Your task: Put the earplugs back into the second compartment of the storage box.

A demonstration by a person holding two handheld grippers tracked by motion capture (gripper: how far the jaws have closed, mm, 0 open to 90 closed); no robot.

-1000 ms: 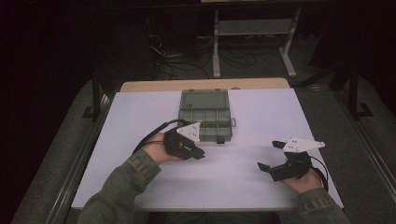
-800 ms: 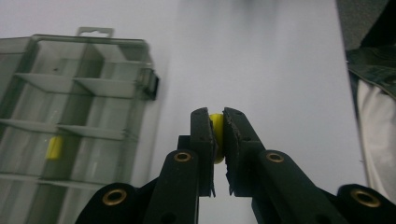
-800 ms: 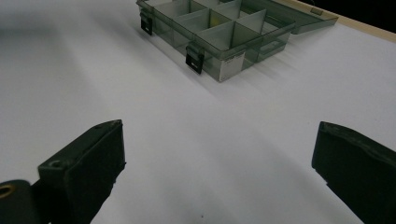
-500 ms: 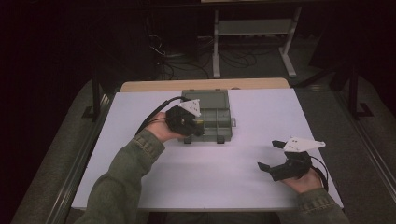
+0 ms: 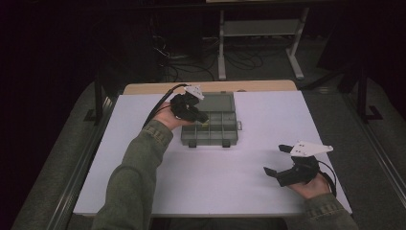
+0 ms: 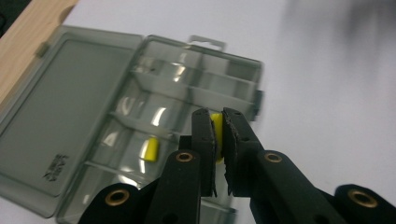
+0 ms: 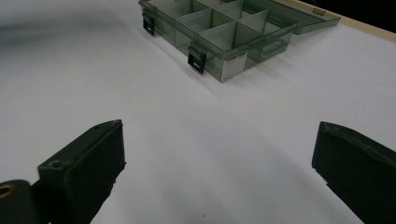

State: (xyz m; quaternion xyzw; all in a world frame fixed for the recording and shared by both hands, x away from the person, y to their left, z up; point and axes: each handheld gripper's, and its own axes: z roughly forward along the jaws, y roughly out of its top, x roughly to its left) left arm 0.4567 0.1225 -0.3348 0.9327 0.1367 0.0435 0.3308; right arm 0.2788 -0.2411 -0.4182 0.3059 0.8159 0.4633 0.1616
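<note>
Left gripper: its two black jaws stood narrow and were pressed on one small yellow piece, which showed as a strip between the pads. In the high view this gripper hung above the compartments of the box, at their left side.

Right gripper: its two jaws stood wide apart with nothing between them, only the white table surface. In the high view it was held low near the front right part of the table, well apart from the box.

Box: one grey see-through organiser box, open, in the far middle part of the table. Its lid lay flat beside the tray, on the side of the wooden edge.

Latches: two dark latches were counted on the front wall of the box in the right gripper view.

Compartments: several, divided by thin walls; the exact count I could not tell, because the left gripper covered a part.

Yellow pieces: two counted. One was in the grip of the left gripper, above the tray. The second yellow piece lay inside a compartment just beside the lid.

Hands: two, each with an olive green sleeve.

Table: one.
</note>
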